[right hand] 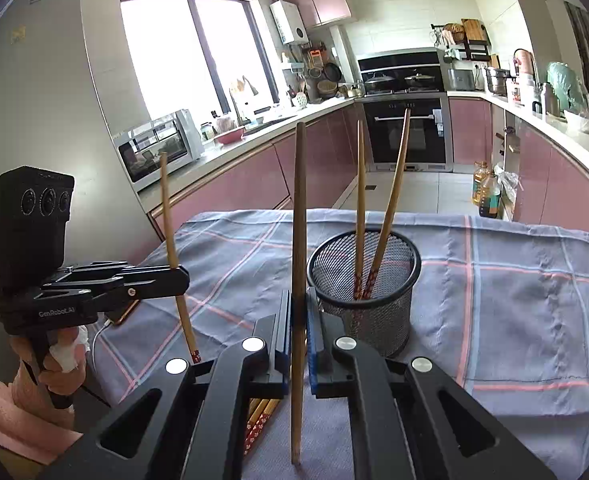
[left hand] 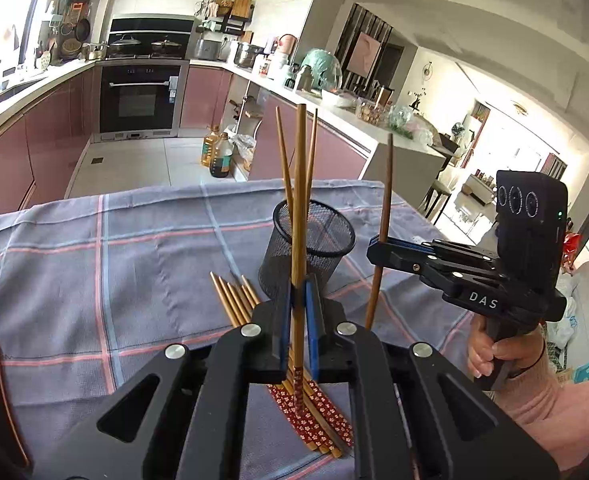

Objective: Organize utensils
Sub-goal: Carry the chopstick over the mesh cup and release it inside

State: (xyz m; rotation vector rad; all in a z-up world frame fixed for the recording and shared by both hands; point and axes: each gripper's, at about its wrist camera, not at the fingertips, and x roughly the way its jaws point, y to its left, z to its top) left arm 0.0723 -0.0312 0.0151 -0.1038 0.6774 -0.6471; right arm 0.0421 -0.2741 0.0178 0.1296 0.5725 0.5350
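Black mesh cup point(right hand: 364, 280); grey plaid cloth point(right hand: 514, 292); red-flowered chopsticks point(left hand: 314, 412).

Two chopsticks point(right hand: 378, 216) lean inside the mesh holder point(right hand: 368, 276), narrowing its mouth (cloth point(right hand: 514, 280) rightward lies bare).

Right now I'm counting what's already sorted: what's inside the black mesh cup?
Two chopsticks stand inside the mesh cup, leaning apart, patterned red ends down. Through the mesh nothing else shows, though the cup's bottom is partly hidden behind the right gripper.
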